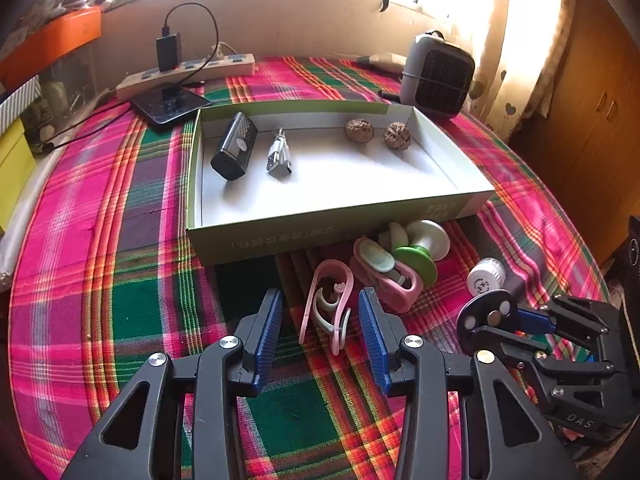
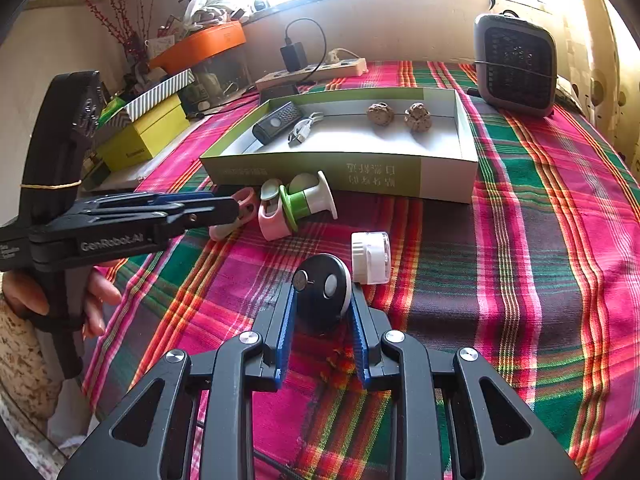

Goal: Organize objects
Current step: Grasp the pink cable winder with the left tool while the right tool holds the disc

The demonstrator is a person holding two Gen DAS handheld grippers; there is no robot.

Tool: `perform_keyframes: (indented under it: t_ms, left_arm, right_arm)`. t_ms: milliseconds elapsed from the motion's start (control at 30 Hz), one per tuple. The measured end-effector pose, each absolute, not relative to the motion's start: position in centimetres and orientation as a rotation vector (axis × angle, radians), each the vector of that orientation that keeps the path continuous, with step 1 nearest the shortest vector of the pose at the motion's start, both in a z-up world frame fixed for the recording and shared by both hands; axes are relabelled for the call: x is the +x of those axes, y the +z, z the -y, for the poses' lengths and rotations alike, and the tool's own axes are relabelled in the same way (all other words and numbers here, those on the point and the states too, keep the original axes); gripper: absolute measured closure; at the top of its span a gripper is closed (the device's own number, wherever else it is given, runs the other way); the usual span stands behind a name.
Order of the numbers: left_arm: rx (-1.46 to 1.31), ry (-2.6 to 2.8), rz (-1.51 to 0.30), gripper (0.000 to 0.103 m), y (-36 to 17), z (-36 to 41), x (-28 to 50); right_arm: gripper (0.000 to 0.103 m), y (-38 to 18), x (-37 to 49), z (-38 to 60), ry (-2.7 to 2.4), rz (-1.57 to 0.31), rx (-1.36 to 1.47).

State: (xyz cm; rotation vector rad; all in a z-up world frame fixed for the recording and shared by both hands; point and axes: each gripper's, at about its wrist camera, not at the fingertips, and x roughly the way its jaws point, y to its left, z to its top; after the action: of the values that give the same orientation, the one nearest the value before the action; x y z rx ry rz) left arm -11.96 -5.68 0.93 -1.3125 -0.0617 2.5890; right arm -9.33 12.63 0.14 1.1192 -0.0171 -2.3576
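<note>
the right gripper [image 2: 322, 312] has its fingers closed on a black round disc [image 2: 322, 292], held just above the plaid cloth [image 2: 520, 280] of the counter, beside a white cap [image 2: 371, 257]. the left gripper [image 1: 320, 320] hovers with fingers wide apart around a pink clip [image 1: 326, 308], not touching it. the shallow box [image 1: 320, 236] holds two walnuts [image 1: 359, 131].

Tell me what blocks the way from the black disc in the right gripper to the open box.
The right gripper is shut on the black disc. Between it and the box lie the white cap and the pink and green clips against the box's near wall. Lifting over them should clear the path.
</note>
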Motion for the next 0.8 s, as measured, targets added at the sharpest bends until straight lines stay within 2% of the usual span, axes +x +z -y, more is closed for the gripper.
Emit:
perform_keyframes:
  t_ms: [533, 600, 667, 800]
  left_arm:
    - [-1.334, 2.616, -0.014, 0.066, 0.56, 5.11, -12.57]
    - [-1.343, 2.621, -0.031, 0.070, 0.56, 5.03, -12.59]
    - [-1.346, 2.629, -0.042, 0.079, 0.56, 5.04, -12.58]
    - [-1.345, 2.632, -0.008, 0.081, 0.57, 5.45, -12.58]
  right_arm:
    - [0.076, 0.11, -9.58, -12.61, -2.355, 0.023, 1.122]
    - [0.076, 0.10, -9.61, -12.59, -2.355, 0.022, 1.124]
    - [0.076, 0.07, -9.64, -12.55, -2.355, 0.021, 1.126]
    - [0.076, 0.04, -9.68, -12.55, -2.356, 0.020, 1.128]
